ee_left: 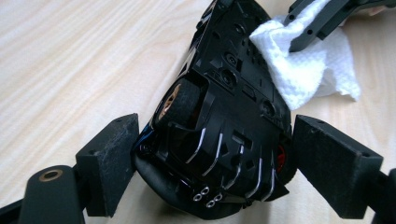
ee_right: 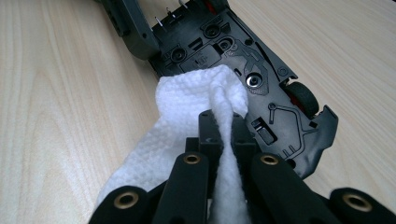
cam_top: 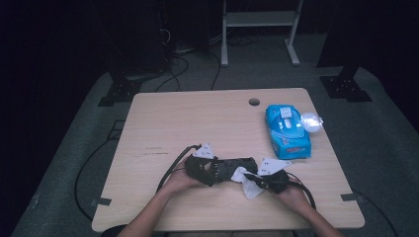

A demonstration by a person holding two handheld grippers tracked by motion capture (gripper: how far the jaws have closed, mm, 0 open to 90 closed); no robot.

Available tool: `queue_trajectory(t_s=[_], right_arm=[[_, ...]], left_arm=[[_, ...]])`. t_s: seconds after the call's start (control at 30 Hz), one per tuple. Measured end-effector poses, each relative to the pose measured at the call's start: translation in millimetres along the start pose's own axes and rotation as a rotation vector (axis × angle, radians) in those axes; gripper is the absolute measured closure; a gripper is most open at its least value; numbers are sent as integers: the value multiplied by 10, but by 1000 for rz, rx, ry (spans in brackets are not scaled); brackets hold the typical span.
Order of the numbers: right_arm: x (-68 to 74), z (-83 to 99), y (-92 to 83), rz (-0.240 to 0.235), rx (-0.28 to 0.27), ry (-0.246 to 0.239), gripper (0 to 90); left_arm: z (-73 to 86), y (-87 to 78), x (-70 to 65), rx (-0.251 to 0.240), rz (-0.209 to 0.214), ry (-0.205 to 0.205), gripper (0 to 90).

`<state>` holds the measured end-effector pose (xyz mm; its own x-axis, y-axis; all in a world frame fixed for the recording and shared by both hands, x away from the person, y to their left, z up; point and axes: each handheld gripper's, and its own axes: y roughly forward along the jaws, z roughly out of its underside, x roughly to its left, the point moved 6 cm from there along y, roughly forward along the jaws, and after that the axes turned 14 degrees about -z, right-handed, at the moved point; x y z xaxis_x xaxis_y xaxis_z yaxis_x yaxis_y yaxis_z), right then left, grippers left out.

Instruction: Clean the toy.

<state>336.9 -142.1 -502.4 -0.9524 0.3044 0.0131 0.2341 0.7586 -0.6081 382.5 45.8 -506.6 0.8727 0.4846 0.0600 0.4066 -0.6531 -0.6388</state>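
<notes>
Wiping step: left gripper (ee_left: 205, 154) clamps the upturned toy car (ee_left: 224, 116) at frame centre, right gripper (ee_right: 223, 128) pinches a wipe (ee_right: 187, 107) against its underside; next, judged, rub along the chassis.

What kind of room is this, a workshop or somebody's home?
Probably a lab or recording room, not a home: one bare wooden table in a dark space, cables trailing over grey carpet, and black equipment stands behind.

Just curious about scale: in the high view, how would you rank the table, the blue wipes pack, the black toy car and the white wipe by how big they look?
1. table
2. blue wipes pack
3. black toy car, partly hidden by the grippers, so its place against the pack is unsure
4. white wipe
</notes>
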Motion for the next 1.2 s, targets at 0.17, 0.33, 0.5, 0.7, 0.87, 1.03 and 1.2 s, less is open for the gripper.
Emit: queue_trajectory(t_s=[0.17,0.33,0.5,0.7,0.87,1.03,1.2], right_arm=[[23,4,-4,10,1,-9,869],[38,11,-7,13,3,-20,869],[60,16,-6,16,9,-33,869],[80,27,-9,18,16,-47,868],[81,28,-9,19,13,-46,869],[102,45,-10,24,29,-67,869],[89,70,-12,34,35,-58,869]], left_arm=[[8,1,7,0,28,-29,163],[-19,-34,36,-41,95,-114,168],[-4,-33,73,-38,91,-132,288],[-19,-32,73,-61,94,-151,332],[-21,-38,70,-55,92,-166,340],[-51,-142,61,-106,124,-151,457],[-62,-163,22,-131,115,-90,492]])
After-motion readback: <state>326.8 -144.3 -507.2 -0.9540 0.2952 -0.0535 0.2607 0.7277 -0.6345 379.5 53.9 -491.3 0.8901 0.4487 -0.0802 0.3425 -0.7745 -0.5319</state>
